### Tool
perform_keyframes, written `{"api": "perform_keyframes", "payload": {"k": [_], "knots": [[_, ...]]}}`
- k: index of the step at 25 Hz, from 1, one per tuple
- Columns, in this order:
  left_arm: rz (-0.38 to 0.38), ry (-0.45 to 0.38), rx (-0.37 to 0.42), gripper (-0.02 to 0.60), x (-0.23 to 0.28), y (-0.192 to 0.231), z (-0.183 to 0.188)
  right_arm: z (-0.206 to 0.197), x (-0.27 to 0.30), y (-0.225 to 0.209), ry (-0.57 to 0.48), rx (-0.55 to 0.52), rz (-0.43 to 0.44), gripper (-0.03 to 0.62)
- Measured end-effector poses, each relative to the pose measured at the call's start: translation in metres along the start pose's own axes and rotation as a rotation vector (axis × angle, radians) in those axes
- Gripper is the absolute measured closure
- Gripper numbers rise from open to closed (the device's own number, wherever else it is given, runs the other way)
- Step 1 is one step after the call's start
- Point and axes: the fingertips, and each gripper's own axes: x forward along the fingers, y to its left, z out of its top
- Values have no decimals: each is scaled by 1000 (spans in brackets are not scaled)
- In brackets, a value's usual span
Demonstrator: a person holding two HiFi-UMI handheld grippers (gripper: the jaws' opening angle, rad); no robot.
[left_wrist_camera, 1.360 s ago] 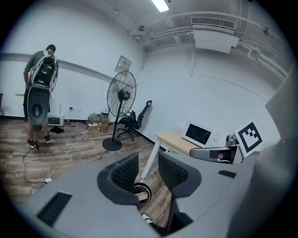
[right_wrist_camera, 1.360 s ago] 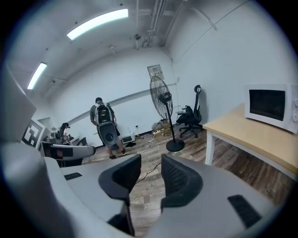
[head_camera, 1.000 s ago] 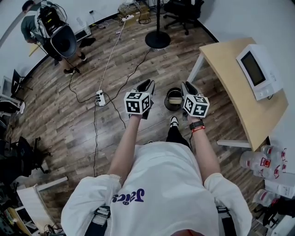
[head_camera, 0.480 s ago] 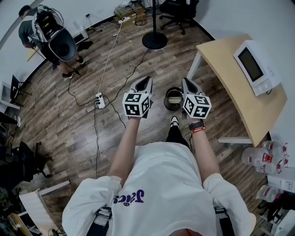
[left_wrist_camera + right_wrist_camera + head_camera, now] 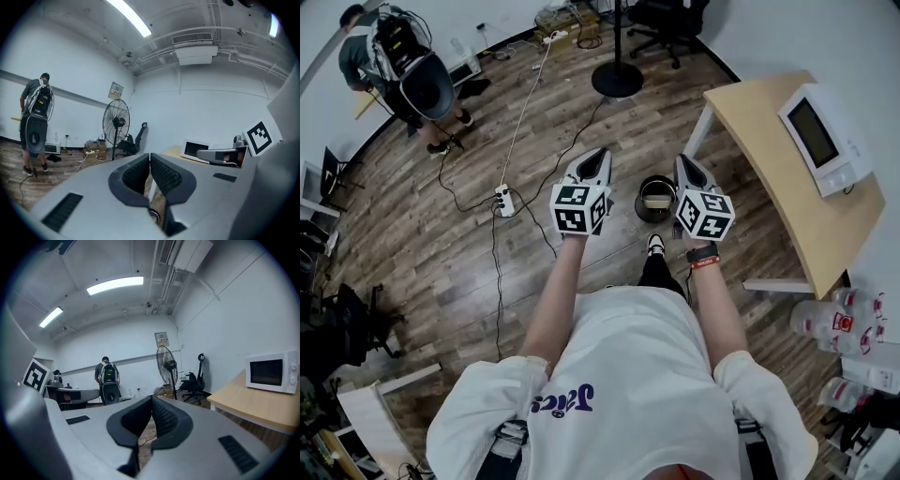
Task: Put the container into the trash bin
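A round black trash bin (image 5: 641, 212) stands on the wood floor in the head view, just ahead of my feet. A beige container (image 5: 654, 201) lies inside it. My left gripper (image 5: 598, 156) hovers to the bin's left and my right gripper (image 5: 684, 161) to its right, both above it and apart from it. In the left gripper view the left gripper (image 5: 150, 157) has its ribbed pads together with nothing between them. The right gripper view shows the right gripper (image 5: 152, 400) shut and empty too, pointing across the room.
A light wooden desk (image 5: 787, 202) with a white microwave (image 5: 823, 141) stands at the right. A power strip (image 5: 503, 199) and cables cross the floor at the left. A fan base (image 5: 617, 80), an office chair (image 5: 673, 19), a person with a backpack (image 5: 398, 61) and plastic bottles (image 5: 839, 328) are around.
Both grippers have risen a little over the bin, and their jaws have come together. The container stays in the bin.
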Motion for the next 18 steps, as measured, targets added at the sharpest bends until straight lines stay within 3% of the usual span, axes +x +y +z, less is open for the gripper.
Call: {"api": "perform_keyframes", "payload": {"k": [7, 13, 18], "knots": [[-16, 4, -23, 554, 2, 5, -5, -2, 7, 6, 22, -22, 18, 583], [-29, 40, -61, 554, 7, 13, -23, -21, 7, 16, 105, -125, 69, 582], [-97, 88, -158, 558, 13, 21, -43, -32, 11, 21, 184, -197, 171, 582]]}}
